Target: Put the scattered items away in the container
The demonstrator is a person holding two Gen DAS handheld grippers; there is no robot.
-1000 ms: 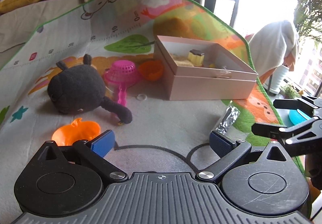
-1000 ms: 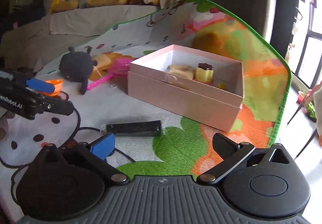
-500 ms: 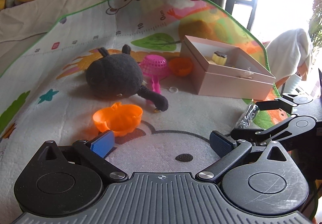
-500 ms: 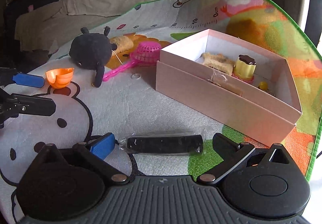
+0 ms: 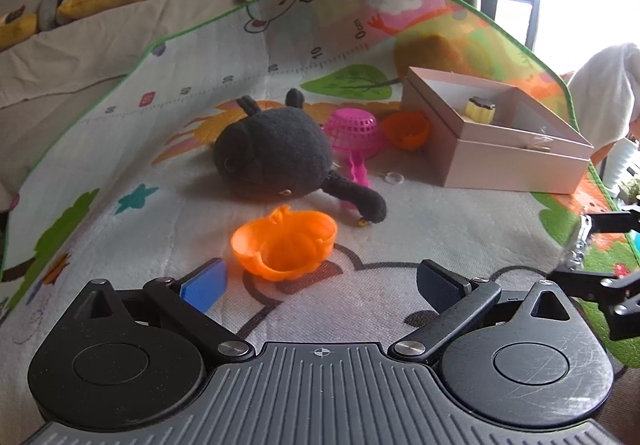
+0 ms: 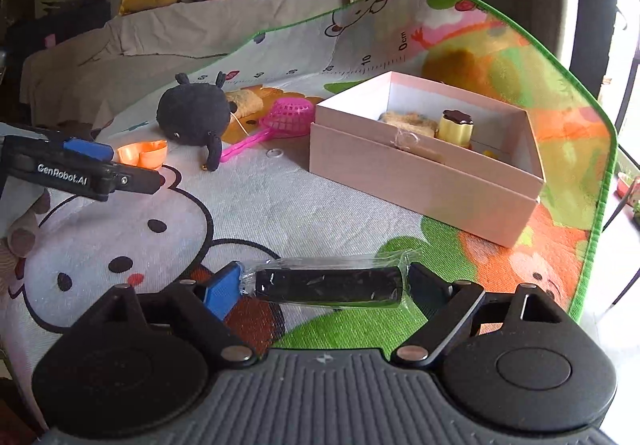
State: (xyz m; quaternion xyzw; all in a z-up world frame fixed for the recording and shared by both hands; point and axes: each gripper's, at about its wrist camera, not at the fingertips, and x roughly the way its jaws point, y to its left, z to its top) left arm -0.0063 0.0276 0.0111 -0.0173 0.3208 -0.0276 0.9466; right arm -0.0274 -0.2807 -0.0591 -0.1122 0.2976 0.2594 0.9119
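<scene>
Right gripper (image 6: 324, 285) newly closing, pinching the wrapped black bar (image 6: 328, 284) lengthwise; left gripper (image 5: 320, 281) spread, now nearer the orange pumpkin cup (image 5: 285, 245).

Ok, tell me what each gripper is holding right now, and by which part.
The left gripper holds nothing; its jaws are open. The right gripper has just been closing lengthwise on the black wrapped bar, pads at its two ends, the wrapper crumpling.

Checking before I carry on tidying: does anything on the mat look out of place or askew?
The black plush lies tipped on its side across the pink strainer's handle, and one orange pumpkin half sits apart from the other.
</scene>
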